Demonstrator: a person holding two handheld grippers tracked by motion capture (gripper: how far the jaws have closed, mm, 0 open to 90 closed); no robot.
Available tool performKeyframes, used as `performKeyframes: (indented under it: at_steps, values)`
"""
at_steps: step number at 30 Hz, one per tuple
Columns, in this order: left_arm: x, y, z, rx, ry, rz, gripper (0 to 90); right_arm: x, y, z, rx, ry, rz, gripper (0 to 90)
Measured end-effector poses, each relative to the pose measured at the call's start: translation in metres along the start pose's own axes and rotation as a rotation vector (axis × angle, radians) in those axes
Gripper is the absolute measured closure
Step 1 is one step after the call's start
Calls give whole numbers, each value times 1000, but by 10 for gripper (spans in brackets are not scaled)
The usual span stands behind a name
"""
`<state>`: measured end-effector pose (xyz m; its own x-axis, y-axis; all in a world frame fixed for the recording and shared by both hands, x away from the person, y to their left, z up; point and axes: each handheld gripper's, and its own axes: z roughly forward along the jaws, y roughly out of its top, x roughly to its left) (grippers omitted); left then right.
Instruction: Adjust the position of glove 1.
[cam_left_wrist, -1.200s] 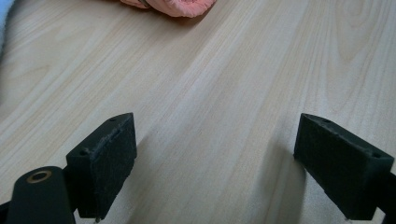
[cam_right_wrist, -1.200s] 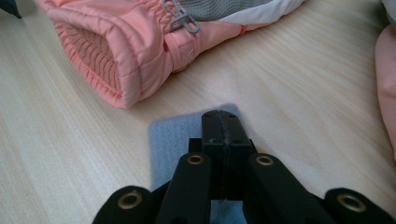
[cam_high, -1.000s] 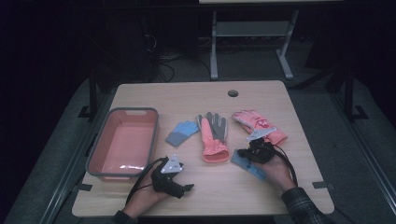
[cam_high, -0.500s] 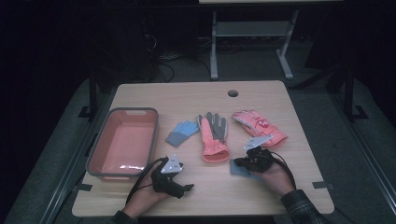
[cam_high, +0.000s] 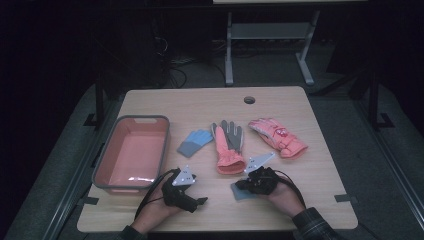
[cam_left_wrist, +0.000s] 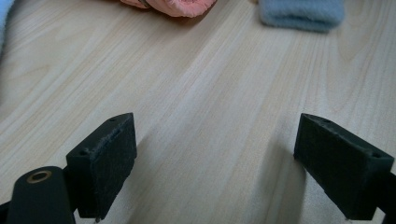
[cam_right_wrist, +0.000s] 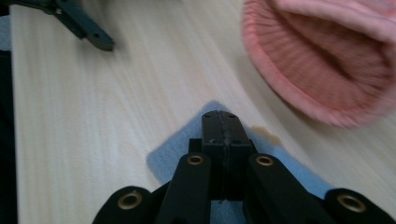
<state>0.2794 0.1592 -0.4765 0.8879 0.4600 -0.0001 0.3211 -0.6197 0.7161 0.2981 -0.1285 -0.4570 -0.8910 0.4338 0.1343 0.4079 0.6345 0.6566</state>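
Right gripper (cam_high: 248, 185) clamped shut on the small flat grey-blue knit glove (cam_high: 243, 192), with the jaws pressed together on the fabric in the right gripper view, near the front edge of the light wooden tabletop (cam_high: 320, 165), right of centre. From there, the salmon-pink plastic bin with grey rim (cam_high: 111, 151) off toward the left edge, past the left gripper (cam_high: 199, 202); a carry toward that bin would probably run leftward along the front edge. Left gripper low over bare wood close to the front edge, jaws wide apart and empty, nearer to the bin than the right. Held glove thin, limp, soft-edged, lying flat on the wood with a corner poking out beyond the jaws (cam_right_wrist: 182, 140). Just behind it, the ribbed cuff of the coral-and-grey work glove (cam_high: 228, 147), long axis toward the back edge; matching blue glove (cam_high: 194, 142) near the bin; padded pink mitten (cam_high: 278, 137) toward the right edge.
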Motion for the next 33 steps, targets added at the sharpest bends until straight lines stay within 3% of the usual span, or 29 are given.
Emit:
performKeyframes:
  at_steps: [13, 19, 27, 33]
  values:
    - [0, 0, 0, -4, 0, -3, 123, 27, 14, 19, 3, 94, -77, 899]
    - [0, 0, 0, -4, 1, -5, 123, 29, 16, 23, -2, 99, -115, 898]
    - [0, 0, 0, -4, 1, -6, 123, 29, 18, 13, -27, 89, -84, 895]
    - [0, 0, 1, -8, 1, -7, 123, 16, 13, -4, -62, 42, -42, 864]
